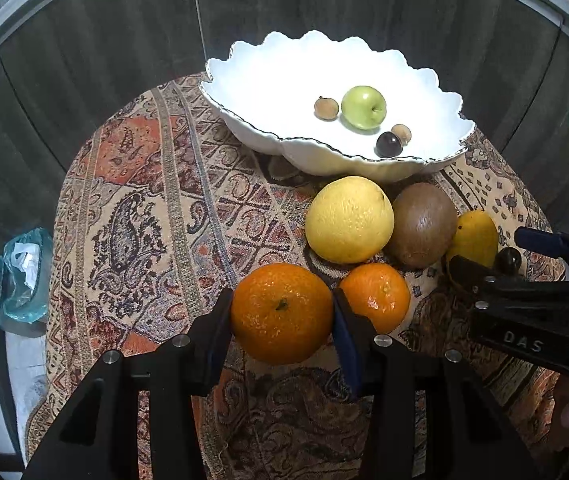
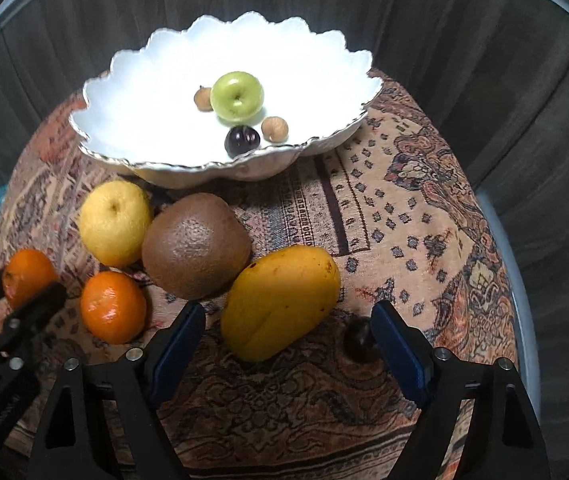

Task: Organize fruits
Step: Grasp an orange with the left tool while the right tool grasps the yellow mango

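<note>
left wrist view first: the left gripper [image 1: 282, 312] is closed on the large orange [image 1: 281, 313], with both blue pads seen pressed against its sides, near the front edge of the patterned cloth [image 1: 144, 216]. whether the orange is lifted clear of the cloth cannot be told. just beside it, to the right in this view, the small orange [image 1: 376, 296] is left lying on the cloth.

in the right wrist view the right gripper [image 2: 288, 332] is held wide open, pointing steeply down over the mango [image 2: 280, 304]. the mango is seen between the two pads, but neither pad is pressed on it, so nothing is held. a small dark fruit [image 2: 358, 344] is seen against the inner face of the right-hand pad; whether it is touched cannot be told.

as for progress, the white scalloped bowl [image 1: 244, 64] at the far side of the cloth is judged to be the place where the fruits are gathered. four are already inside: a green apple [image 1: 363, 107], a dark plum [image 1: 389, 144] and two small brown fruits [image 1: 326, 108], one on each side of the apple.

still outside the bowl are the yellow citrus [image 1: 349, 220], the brown round fruit [image 1: 422, 224] touching it, the mango, both oranges and the small dark fruit. less than half of the task is judged to be done, with the larger fruits all left to be moved.
</note>
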The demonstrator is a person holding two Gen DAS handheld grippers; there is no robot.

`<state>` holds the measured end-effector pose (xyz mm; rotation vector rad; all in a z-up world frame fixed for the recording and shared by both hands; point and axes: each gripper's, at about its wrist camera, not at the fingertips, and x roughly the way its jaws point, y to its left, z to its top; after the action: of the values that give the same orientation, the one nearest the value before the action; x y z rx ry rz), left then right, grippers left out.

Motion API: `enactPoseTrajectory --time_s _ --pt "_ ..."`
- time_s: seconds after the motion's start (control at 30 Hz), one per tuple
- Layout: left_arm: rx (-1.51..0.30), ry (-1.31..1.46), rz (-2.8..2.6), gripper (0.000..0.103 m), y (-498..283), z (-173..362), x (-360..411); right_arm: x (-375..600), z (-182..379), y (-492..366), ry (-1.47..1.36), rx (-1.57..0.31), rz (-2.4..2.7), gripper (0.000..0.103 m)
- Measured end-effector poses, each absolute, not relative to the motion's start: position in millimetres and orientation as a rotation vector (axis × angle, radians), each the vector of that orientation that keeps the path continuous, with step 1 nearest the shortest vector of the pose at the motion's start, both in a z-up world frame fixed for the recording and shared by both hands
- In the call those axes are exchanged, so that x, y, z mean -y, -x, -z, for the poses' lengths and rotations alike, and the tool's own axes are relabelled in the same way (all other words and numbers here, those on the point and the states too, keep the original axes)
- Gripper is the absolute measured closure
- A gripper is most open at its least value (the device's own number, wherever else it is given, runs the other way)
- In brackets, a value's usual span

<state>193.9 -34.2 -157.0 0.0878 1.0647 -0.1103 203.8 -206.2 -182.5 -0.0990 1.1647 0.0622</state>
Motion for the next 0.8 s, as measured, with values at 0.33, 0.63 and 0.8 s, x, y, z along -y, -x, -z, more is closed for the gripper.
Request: enactPoseTrajectory --time_s 0.33,0.63,0.8 --pt "-1.074 -0.079 0.103 0.057 -195.9 160.5 32.7 203.1 202.6 -220.3 0.103 -1.227 -0.108 0.023" --pt "-1.071 -0.083 0.11 0.057 -195.4 159.0 34.3 204.9 209.9 -228.3 0.061 -1.212 -0.117 0.036" --pt "-1.066 -0.085 0.109 0.057 -194.0 155.7 34.7 208.7 209.3 -221.1 0.039 -1.2 -0.127 0.037"
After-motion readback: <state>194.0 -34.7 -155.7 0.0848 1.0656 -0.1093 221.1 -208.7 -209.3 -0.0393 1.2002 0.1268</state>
